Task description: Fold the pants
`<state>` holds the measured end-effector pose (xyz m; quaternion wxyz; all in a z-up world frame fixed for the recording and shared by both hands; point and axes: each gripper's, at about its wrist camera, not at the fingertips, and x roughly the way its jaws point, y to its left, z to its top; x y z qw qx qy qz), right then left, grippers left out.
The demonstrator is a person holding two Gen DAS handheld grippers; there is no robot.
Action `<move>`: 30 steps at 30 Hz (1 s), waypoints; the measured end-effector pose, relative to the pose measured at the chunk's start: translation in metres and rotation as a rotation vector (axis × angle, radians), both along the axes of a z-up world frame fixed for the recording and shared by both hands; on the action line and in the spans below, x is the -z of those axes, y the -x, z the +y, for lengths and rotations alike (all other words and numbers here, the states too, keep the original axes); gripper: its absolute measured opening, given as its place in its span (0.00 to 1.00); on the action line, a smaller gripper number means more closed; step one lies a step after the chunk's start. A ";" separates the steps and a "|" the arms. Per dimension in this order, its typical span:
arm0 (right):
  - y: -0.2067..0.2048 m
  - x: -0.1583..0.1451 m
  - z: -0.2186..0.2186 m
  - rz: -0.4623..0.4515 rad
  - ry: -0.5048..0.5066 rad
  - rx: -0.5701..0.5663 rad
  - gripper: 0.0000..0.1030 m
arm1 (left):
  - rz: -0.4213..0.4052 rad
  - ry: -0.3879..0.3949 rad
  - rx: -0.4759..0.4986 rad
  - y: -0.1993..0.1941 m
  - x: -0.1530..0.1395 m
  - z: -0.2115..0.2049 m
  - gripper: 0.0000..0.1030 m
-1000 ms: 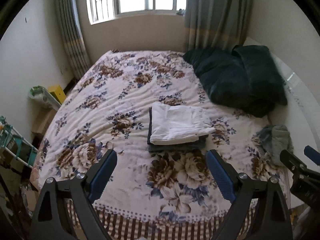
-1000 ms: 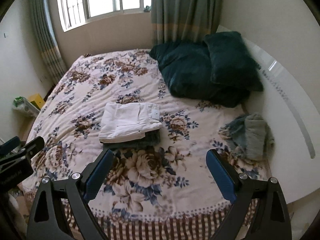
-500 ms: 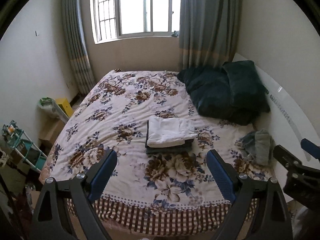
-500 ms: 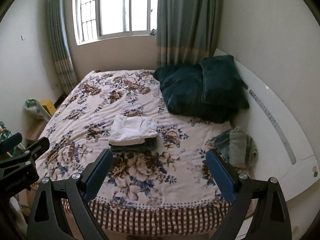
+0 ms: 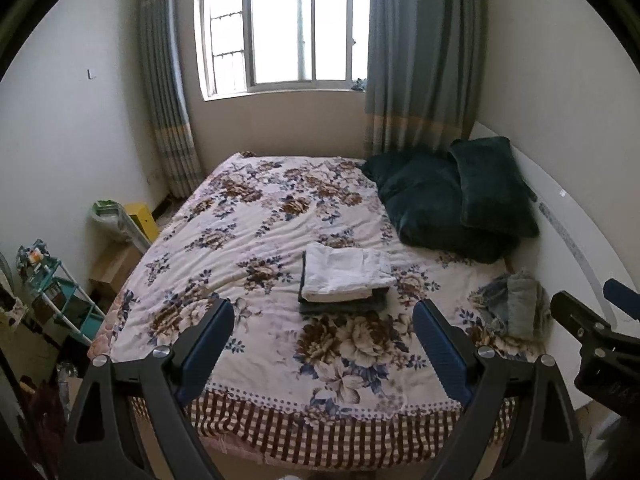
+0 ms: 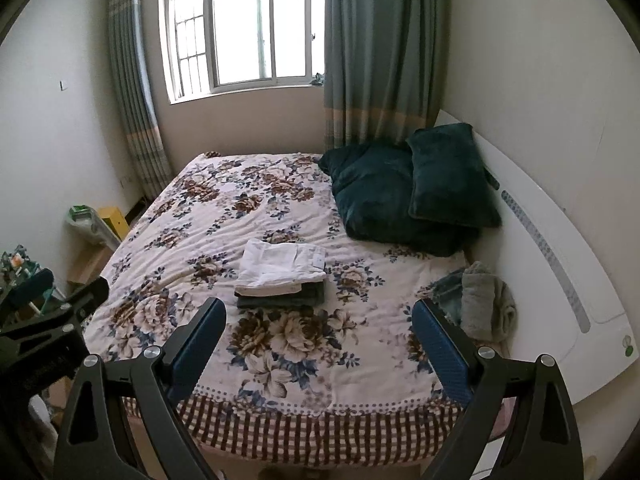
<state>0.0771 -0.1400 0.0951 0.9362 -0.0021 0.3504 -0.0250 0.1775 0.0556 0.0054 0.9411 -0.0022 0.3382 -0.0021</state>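
Daylight from the window [image 5: 280, 28] falls on a bed [image 5: 248, 240] with a floral cover, dark green pillows [image 5: 452, 204] piled at its right edge by the white headboard [image 6: 560, 280]. White folded pants [image 5: 346, 272] top a dark folded stack near mid-bed, crumpled grey clothes [image 6: 484, 300] toward the near right corner. Left hand-held gripper [image 5: 323, 336] and right hand-held gripper [image 6: 318, 334] hover off the near edge, spread wide, holding nothing, well apart from the pants.

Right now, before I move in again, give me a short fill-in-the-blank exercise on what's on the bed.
1. The folded white pants lie on top of a folded ____ garment.
2. The unfolded grey clothes lie beside the white ____.
3. The left gripper is ____ and holds nothing.
4. The two pillows are dark ____.

Missing words: dark; headboard; open; green
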 end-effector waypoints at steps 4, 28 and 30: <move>-0.010 0.005 -0.002 -0.010 -0.006 -0.004 0.95 | -0.004 -0.004 -0.022 -0.011 0.003 -0.001 1.00; -0.167 0.090 -0.007 0.089 0.067 0.007 0.98 | 0.112 -0.066 -0.128 -0.114 0.075 -0.013 1.00; -0.173 0.097 -0.007 0.099 0.069 0.010 0.98 | 0.116 -0.072 -0.127 -0.117 0.078 -0.014 1.00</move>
